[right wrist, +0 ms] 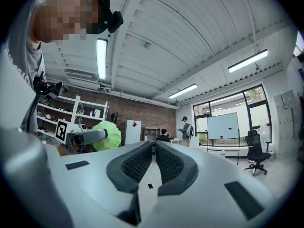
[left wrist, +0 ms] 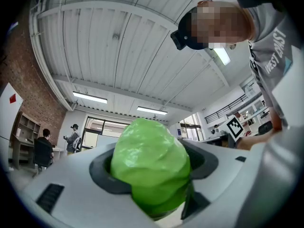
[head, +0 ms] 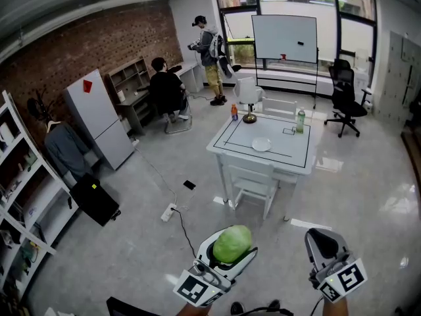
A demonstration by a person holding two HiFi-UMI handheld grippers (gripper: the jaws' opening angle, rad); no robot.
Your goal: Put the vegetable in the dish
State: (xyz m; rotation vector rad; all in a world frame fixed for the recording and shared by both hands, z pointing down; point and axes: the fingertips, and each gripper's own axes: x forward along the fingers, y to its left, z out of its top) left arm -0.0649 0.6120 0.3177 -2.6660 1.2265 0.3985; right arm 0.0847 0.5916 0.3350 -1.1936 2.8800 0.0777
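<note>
- Head view: the left gripper point(head: 227, 254) is seen at the bottom centre, held over the grey floor. A round green vegetable point(head: 232, 242) is pinched between its two jaws.
- The right gripper point(head: 322, 243) is seen beside it at the bottom right, with its jaws pressed together and nothing between them.
- A white table point(head: 289, 157) is seen further into the room, well apart from both grippers. A white dish point(head: 261, 144) lies on it, empty, inside a black outlined rectangle. An orange bottle point(head: 234, 112) and a green bottle point(head: 300, 121) stand on the far part of the table.
- A whiteboard point(head: 284, 38) is seen before the windows. A seated person point(head: 164, 87) and a standing person point(head: 210, 54) are seen near the brick wall.
- Left gripper view: the glossy green vegetable fills the centre, and the dark pads are pressed against it on both sides. The ceiling is seen behind it.
- Right gripper view: the two ribbed pads are closed on each other, with no object held. The vegetable in the other gripper is seen at the left.
</note>
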